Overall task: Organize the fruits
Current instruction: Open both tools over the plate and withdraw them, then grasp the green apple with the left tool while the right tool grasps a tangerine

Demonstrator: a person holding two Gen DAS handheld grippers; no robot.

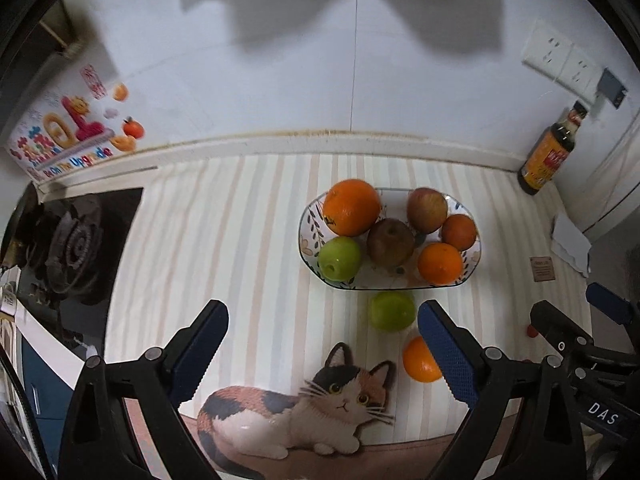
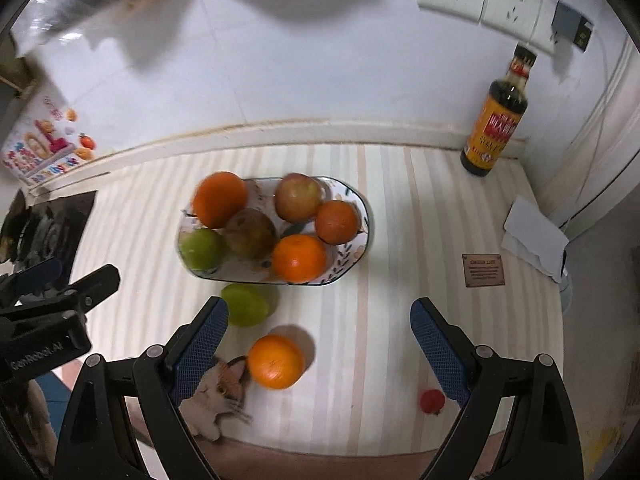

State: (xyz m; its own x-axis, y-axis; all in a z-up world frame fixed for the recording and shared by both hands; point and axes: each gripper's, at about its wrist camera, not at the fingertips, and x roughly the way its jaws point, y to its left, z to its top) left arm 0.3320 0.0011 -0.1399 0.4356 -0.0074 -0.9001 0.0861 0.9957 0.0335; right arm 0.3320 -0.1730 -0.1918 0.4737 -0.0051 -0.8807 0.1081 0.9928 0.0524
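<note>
Bowl [image 1: 310, 216]: holds six fruits.
Loose fruit: green apple [image 1: 391, 311], orange [image 1: 418, 360] on striped mat [image 1: 240, 240].
Left gripper [image 1: 324, 354]: jaws wide, empty.
Right gripper [image 2: 320, 350]: jaws wide, empty.

Left gripper [image 1: 322, 354]: black plastic frame, two long arms shaped like triangles with cut-out holes. Round silver screws at joints. Fingers [image 1: 200, 344] have dark blue pads with tiny bumpy grid and saw-tooth edge.

Right gripper [image 2: 320, 350]: same black frame, same silver screws, same blue bumpy pads [image 2: 438, 350]. White letters "DAS" on its black body, seen from left wrist view. White letters "GenRobot.AI" on left gripper body, seen from right wrist view.
</note>
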